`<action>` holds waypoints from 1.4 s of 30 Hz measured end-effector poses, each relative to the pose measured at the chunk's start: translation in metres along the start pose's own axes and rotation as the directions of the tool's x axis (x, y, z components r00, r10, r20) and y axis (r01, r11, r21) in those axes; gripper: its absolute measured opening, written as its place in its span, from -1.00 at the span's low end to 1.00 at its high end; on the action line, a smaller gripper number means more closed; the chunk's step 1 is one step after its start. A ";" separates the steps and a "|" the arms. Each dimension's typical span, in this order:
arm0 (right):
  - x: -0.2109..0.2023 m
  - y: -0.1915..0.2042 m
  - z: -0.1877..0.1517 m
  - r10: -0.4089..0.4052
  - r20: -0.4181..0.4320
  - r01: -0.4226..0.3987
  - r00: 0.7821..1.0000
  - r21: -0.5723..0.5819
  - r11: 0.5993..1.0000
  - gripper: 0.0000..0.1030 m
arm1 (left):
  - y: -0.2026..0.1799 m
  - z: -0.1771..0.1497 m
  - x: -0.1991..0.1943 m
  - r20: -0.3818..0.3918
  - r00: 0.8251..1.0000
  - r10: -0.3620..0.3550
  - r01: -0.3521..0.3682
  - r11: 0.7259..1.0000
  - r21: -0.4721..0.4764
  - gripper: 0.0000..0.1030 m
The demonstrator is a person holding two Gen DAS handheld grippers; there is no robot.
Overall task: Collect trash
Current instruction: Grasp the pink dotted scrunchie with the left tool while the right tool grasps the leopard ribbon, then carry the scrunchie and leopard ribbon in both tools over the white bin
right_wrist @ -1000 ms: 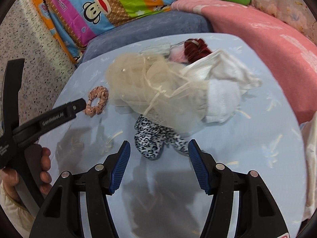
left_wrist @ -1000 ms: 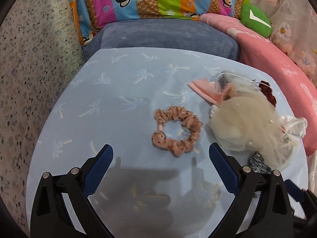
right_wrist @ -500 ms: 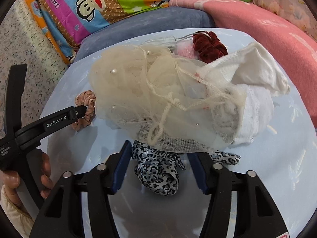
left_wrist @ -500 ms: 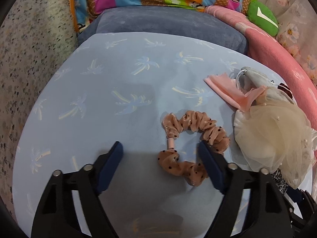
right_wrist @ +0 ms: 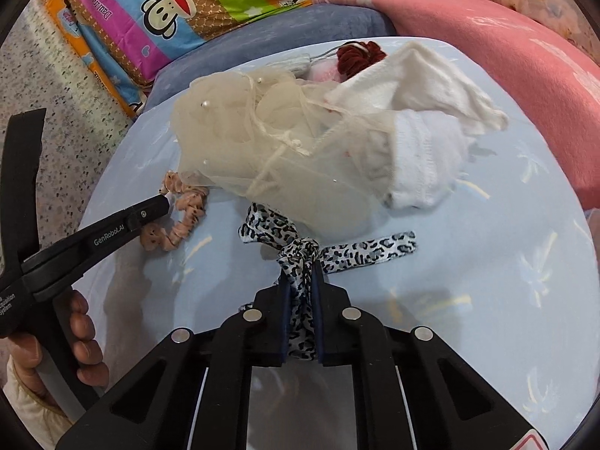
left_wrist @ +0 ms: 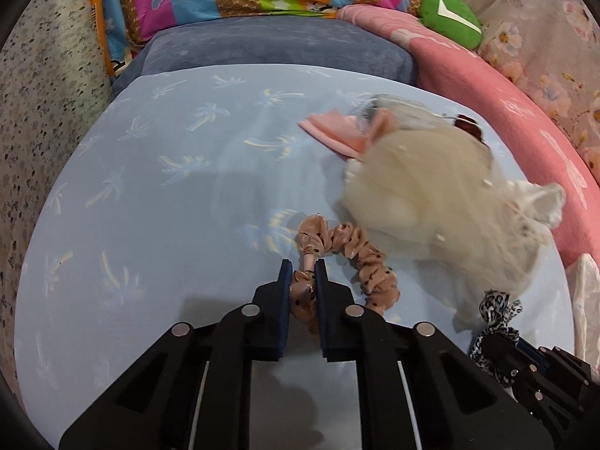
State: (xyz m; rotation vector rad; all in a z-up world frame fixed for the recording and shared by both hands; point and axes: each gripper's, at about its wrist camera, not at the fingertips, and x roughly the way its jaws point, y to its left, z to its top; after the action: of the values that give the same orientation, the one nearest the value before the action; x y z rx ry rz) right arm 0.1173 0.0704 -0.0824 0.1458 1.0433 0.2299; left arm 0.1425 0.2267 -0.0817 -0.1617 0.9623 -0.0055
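Both jaws closed since before: left gripper (left_wrist: 303,268) pinching pink scrunchie (left_wrist: 360,258), right gripper (right_wrist: 300,273) leopard ribbon (right_wrist: 300,255).

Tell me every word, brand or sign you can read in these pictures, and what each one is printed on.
"GenRobot.AI": white print on the black arm of the left gripper, seen from the right wrist view.
"Dauling"-like script, upside down: on the monkey-print bedding; not sure of the spelling.
Small white print at the left edge of that gripper's handle: cut off, unreadable.
White tick sign: on the green cushion.
Red triangle mark: on the right gripper's body, partly cut off.
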 end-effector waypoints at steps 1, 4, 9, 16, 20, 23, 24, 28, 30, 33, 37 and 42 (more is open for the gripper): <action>-0.007 -0.002 -0.002 0.000 0.008 0.000 1.000 0.001 1.000 -0.83 | -0.004 -0.002 -0.004 0.003 1.000 -0.004 0.004 1.000 0.005 -0.77; -0.027 -0.008 -0.008 -0.002 0.039 0.002 0.999 0.006 1.000 -0.84 | -0.018 -0.008 -0.016 0.012 1.000 -0.025 0.025 1.000 0.017 -0.78; -0.063 -0.023 -0.014 -0.006 0.092 0.003 0.996 0.030 1.000 -0.84 | -0.048 -0.015 -0.039 0.040 0.997 -0.062 0.059 0.996 0.063 -0.78; -0.110 -0.054 -0.019 -0.026 0.170 0.014 0.985 0.075 0.997 -0.84 | -0.093 -0.021 -0.063 0.069 0.991 -0.113 0.103 0.986 0.132 -0.78; -0.135 -0.082 -0.023 -0.050 0.213 0.027 0.976 0.109 0.994 -0.84 | -0.126 -0.026 -0.072 0.076 0.986 -0.146 0.131 0.974 0.182 -0.78; -0.152 -0.102 -0.026 -0.069 0.241 0.035 0.968 0.140 0.990 -0.84 | -0.152 -0.028 -0.078 0.079 0.982 -0.172 0.150 0.962 0.226 -0.78; -0.157 -0.108 -0.027 -0.075 0.248 0.038 0.966 0.149 0.988 -0.84 | -0.159 -0.030 -0.080 0.081 0.981 -0.179 0.155 0.959 0.237 -0.78; -0.178 -0.132 -0.033 -0.104 0.280 0.051 0.954 0.188 0.981 -0.84 | -0.194 -0.035 -0.088 0.084 0.974 -0.211 0.179 0.940 0.290 -0.78; -0.188 -0.146 -0.037 -0.119 0.294 0.057 0.948 0.209 0.976 -0.84 | -0.212 -0.038 -0.090 0.083 0.970 -0.228 0.191 0.929 0.318 -0.77; -0.201 -0.166 -0.044 -0.143 0.310 0.067 0.940 0.242 0.968 -0.84 | -0.234 -0.043 -0.092 0.074 0.966 -0.248 0.206 0.912 0.355 -0.77; -0.214 -0.188 -0.050 -0.174 0.323 0.081 0.930 0.284 0.955 -0.84 | -0.263 -0.051 -0.094 0.057 0.960 -0.274 0.230 0.888 0.399 -0.77; -0.229 -0.218 -0.059 -0.215 0.330 0.097 0.919 0.339 0.936 -0.84 | -0.295 -0.057 -0.096 0.034 0.950 -0.311 0.264 0.856 0.444 -0.77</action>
State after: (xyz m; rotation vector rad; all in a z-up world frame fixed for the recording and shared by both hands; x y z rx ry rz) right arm -0.0183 -0.1985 0.0298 0.3797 0.7092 -0.1148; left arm 0.0605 -0.0649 0.0057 0.1098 0.8020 -0.4848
